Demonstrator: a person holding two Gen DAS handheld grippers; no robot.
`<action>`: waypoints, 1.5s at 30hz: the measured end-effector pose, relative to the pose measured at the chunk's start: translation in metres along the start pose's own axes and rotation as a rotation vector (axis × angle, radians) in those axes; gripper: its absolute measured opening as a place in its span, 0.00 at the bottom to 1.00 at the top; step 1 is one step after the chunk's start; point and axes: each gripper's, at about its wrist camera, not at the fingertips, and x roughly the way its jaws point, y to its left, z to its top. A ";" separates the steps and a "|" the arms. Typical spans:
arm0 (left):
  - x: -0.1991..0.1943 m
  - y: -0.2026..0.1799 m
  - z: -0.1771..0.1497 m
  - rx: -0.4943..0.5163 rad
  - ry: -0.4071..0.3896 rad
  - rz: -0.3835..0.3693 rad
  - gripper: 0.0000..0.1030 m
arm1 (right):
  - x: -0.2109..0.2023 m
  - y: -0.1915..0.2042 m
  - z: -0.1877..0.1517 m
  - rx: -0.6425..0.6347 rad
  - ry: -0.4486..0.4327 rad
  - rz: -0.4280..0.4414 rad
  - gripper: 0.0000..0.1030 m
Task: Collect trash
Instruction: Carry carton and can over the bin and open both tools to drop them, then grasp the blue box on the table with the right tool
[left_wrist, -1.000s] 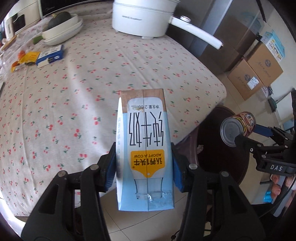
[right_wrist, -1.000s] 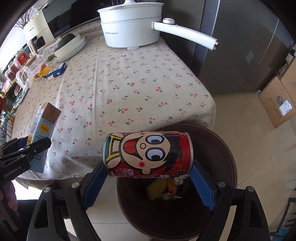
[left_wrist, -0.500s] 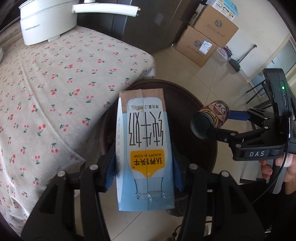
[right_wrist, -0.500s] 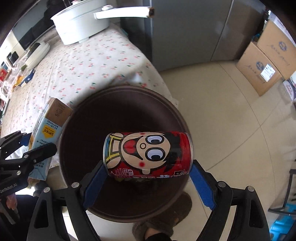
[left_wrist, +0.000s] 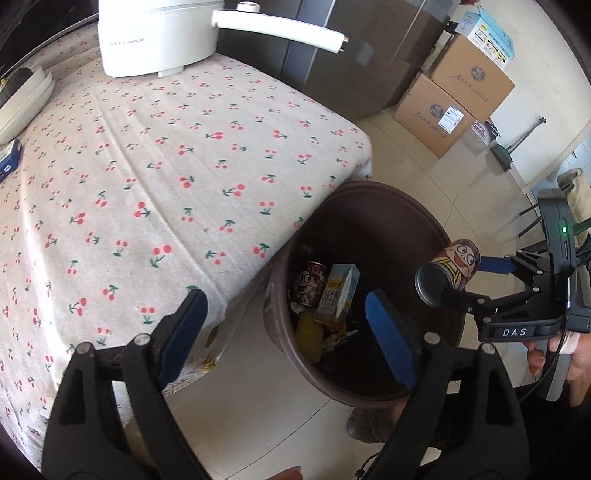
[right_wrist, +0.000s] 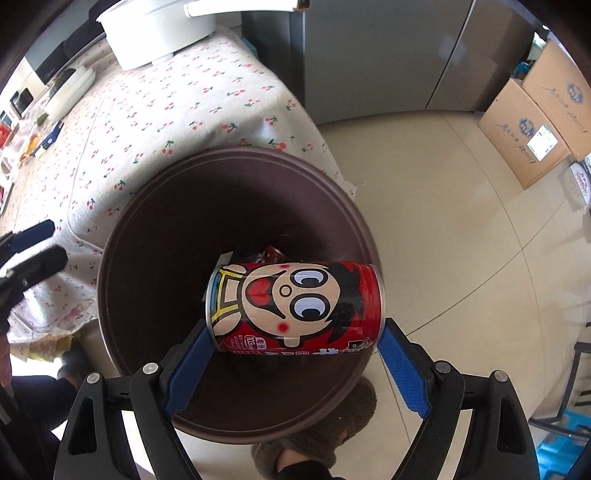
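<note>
Right gripper (right_wrist: 295, 354) | clamped on red cartoon can (right_wrist: 295, 306) end-to-end, held over brown bin (right_wrist: 122, 236) | judged light, slippery, dentable (rims preferred) | left gripper (left_wrist: 284, 332) spread wide, empty.

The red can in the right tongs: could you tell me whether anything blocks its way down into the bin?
Nothing visible does. The red can hangs clamped in the right tongs over the open mouth of the bin, with only trash at the bottom. The open left tongs sit off to the side.
</note>
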 end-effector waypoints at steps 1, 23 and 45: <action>-0.004 0.005 -0.002 -0.008 -0.005 0.007 0.85 | 0.002 0.003 0.001 -0.006 0.009 -0.001 0.87; -0.063 0.099 -0.017 -0.196 -0.069 0.189 0.96 | -0.004 0.084 0.031 -0.125 0.061 -0.040 0.92; -0.145 0.311 -0.101 -0.655 -0.108 0.447 0.96 | -0.011 0.335 0.133 -0.275 -0.096 0.187 0.92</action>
